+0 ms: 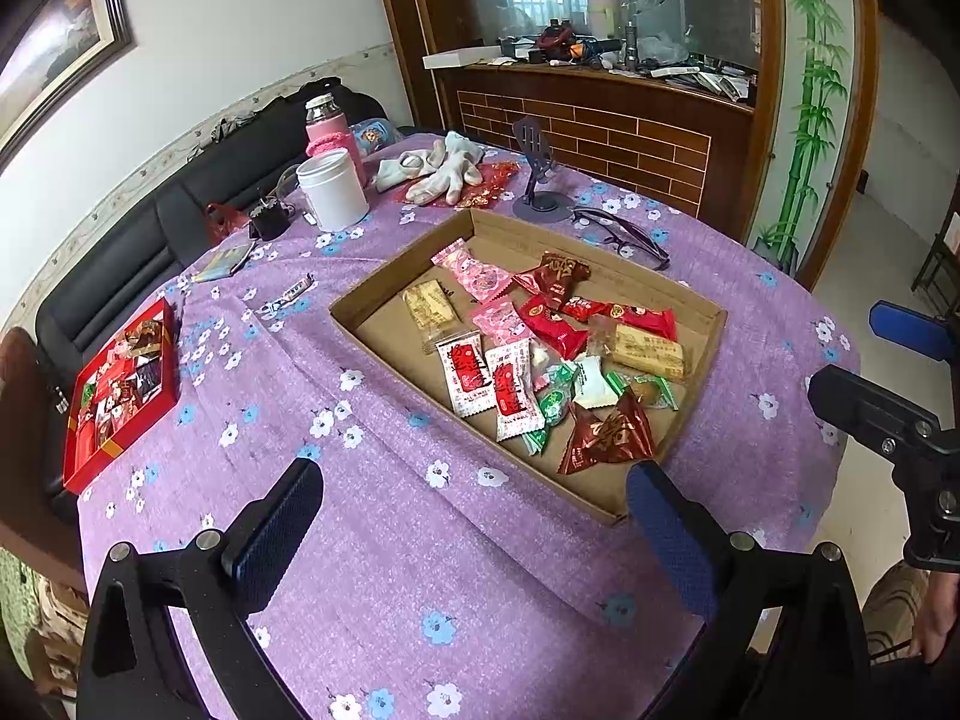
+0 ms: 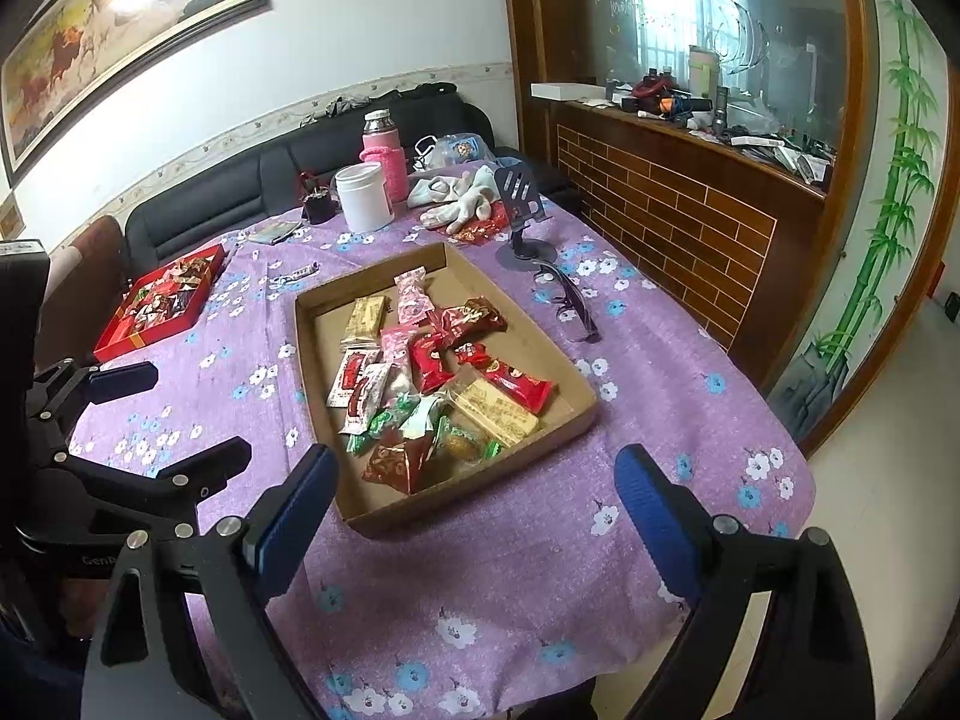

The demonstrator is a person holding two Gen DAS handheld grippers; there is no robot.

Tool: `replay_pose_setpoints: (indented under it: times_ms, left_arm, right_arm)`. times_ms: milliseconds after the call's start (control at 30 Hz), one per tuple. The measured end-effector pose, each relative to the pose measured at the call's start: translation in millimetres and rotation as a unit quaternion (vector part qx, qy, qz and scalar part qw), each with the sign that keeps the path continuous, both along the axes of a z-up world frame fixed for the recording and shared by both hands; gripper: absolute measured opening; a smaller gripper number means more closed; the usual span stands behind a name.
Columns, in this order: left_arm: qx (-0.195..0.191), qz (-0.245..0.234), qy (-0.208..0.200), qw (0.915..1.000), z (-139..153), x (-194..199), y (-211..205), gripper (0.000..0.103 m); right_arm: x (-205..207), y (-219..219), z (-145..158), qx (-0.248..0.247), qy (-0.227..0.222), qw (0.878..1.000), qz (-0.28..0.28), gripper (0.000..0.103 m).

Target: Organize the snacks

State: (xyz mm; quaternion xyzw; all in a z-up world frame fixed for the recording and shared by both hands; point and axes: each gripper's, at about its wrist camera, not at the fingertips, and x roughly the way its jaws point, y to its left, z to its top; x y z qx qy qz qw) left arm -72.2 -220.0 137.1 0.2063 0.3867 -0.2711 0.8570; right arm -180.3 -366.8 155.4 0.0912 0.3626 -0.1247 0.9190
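A shallow cardboard tray [image 1: 384, 294] [image 2: 318, 300] lies in the middle of the purple flowered tablecloth, holding several wrapped snacks [image 1: 540, 354] [image 2: 432, 372] in red, pink, white, green and tan. A red compartment box [image 1: 120, 384] [image 2: 162, 306] with several sweets sits at the table's left edge. My left gripper [image 1: 474, 492] hovers open over the near table, its blue pads wide apart with nothing between them. My right gripper [image 2: 480, 474] also stands open and empty, just short of the tray's near edge. Each gripper shows at the side of the other's view.
Behind the tray stand a white cup [image 1: 333, 192] [image 2: 363, 195], a pink flask [image 1: 327, 132] [image 2: 381, 147], white gloves [image 1: 444, 171] [image 2: 462, 198], a phone stand [image 1: 537, 180] [image 2: 519, 222] and glasses [image 1: 624, 237] [image 2: 570, 306]. A black sofa [image 2: 240, 192] and a wooden counter [image 2: 690, 204] border the table.
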Motion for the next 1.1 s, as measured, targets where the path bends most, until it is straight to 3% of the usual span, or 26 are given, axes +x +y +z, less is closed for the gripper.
replay_pose_setpoints:
  times_ms: [867,1100]
  left_arm:
    - [0.000,0.007,0.014,0.9999,-7,11,0,0.102]
    - [-0.013,-0.002,0.046,0.9988,-10,17,-2,0.102]
  right_arm:
    - [15,-1,-5,0.005,0.007,1.000,0.005,0.093]
    - [14,-1,-5,0.005,0.007,1.000,0.006,0.093]
